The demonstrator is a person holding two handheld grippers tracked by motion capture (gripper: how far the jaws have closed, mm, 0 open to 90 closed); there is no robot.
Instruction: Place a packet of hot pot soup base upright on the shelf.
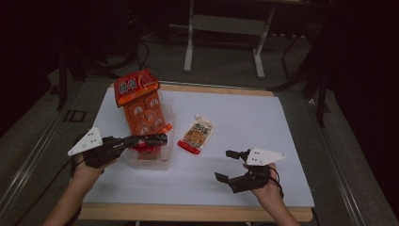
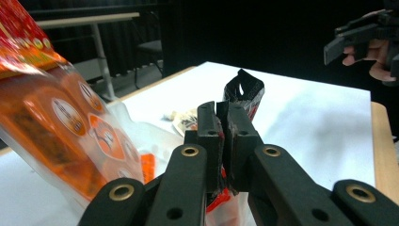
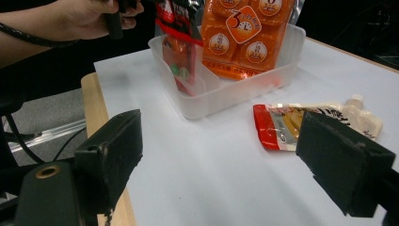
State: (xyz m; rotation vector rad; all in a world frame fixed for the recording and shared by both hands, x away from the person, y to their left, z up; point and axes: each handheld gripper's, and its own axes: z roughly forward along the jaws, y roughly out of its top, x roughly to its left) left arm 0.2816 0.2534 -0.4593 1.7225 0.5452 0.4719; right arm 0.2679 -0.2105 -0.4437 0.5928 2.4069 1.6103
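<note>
Wooden-edged counter [image 1: 197, 213] covered by a white sheet [image 1: 235, 122], set in a dark room; grey floor beyond, with the pale metal legs of a second table [image 1: 226, 28] behind the far edge.

Clear plastic rectangular tray [image 1: 157, 162] taken as landmark, standing on the sheet's left half. Inside it, leaning upright against the far wall: large orange multi-pack bag with red header [image 1: 141, 106], round labels on its cells.

At the tray's near end: small black-and-red foil packet [image 2: 244, 94], held upright over the tray, pinched between the left gripper [image 1: 157, 139] fingers [image 2: 209, 132], which are closed tight on its lower part. Packet's torn top edge standing above the fingertips.

Just right of the tray, flat on the sheet, not touching it: cream and orange spouted pouch with red bottom edge [image 1: 196, 134].

Further right of the tray and nearer the front edge, well apart from the pouch: right gripper [image 1: 228, 165], fingers [image 3: 110, 155] spread wide, holding nothing, above the sheet. Cable trailing from the left gripper off the counter's left side.
</note>
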